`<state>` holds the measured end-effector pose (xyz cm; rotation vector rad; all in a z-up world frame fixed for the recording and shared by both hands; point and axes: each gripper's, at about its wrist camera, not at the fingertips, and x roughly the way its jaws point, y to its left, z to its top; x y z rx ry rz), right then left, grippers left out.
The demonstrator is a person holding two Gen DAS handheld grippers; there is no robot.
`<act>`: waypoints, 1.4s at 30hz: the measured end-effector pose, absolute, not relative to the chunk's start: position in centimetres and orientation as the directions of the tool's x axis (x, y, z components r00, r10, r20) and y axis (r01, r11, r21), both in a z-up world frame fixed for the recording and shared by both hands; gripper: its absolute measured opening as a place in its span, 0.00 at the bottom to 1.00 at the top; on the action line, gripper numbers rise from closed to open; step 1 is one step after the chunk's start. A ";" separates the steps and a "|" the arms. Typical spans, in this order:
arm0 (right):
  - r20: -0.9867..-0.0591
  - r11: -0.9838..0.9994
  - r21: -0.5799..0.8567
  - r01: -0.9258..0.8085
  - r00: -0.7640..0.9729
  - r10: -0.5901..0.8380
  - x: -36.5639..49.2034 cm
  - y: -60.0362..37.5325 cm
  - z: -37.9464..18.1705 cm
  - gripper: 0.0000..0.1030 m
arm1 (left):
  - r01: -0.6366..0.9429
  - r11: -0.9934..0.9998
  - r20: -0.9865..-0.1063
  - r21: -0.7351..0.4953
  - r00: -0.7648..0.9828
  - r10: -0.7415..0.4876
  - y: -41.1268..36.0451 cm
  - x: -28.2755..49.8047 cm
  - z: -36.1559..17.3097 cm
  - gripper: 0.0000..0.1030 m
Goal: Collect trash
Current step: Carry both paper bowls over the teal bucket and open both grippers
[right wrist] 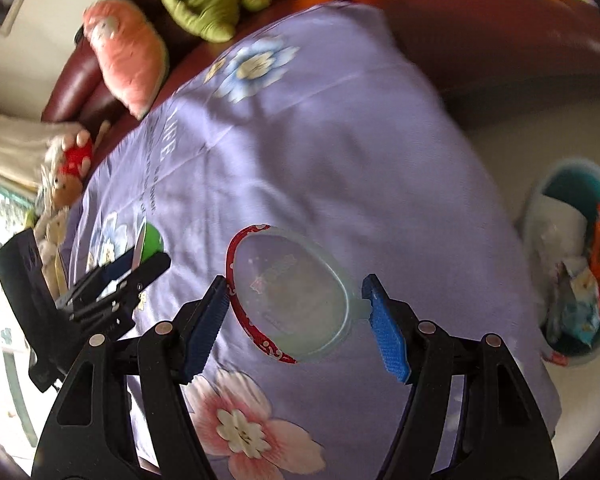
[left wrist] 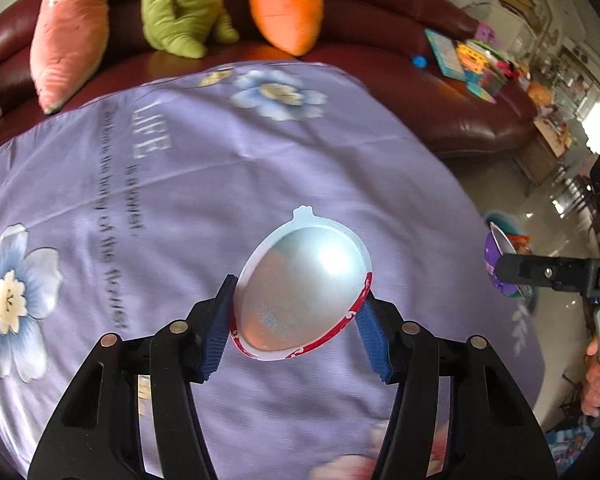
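Observation:
In the left wrist view my left gripper (left wrist: 300,304) is shut on a small cup (left wrist: 300,276) with a silver foil lid and a red rim, held above the purple flowered cloth (left wrist: 180,200). Both blue pads press on its sides. In the right wrist view my right gripper (right wrist: 296,286) is shut on a similar red-rimmed cup (right wrist: 292,292) with a dull lid. Each view shows the other gripper too. The right gripper (left wrist: 516,270) carries a purple-sided cup (left wrist: 496,256). The left gripper (right wrist: 140,260) carries a green-sided one (right wrist: 153,240).
A teal bin (right wrist: 572,176) holding wrappers stands on the floor right of the cloth. A dark red sofa (left wrist: 380,28) behind carries pink (left wrist: 68,32), green (left wrist: 180,4) and orange (left wrist: 286,4) plush toys and some books (left wrist: 472,60). A hand (left wrist: 596,372) shows at the right edge.

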<state>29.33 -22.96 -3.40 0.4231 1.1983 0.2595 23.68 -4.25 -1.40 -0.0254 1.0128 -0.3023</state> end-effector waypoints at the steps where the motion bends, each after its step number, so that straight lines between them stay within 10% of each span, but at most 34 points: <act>1: -0.838 0.890 0.454 0.041 0.360 0.411 28.9 -24.0 -3.3 0.63 | 0.248 0.955 -0.830 -0.161 0.490 -0.267 -5.0 23.5 -1.3 0.56; 34: -0.787 0.746 0.543 0.385 0.544 0.292 21.5 -54.1 -6.6 0.63 | 0.621 0.775 -0.911 -0.114 0.246 -0.331 -40.1 23.0 -8.1 0.58; 38: -0.785 0.745 0.546 0.384 0.545 0.295 22.0 -54.3 -6.9 0.64 | 0.611 0.785 -0.913 -0.098 0.259 -0.316 -40.9 22.9 -8.6 0.87; 42: -0.787 0.753 0.542 0.373 0.539 0.300 22.4 -54.3 -7.1 0.64 | 0.601 0.794 -0.911 -0.093 0.270 -0.312 -40.4 22.8 -8.3 0.90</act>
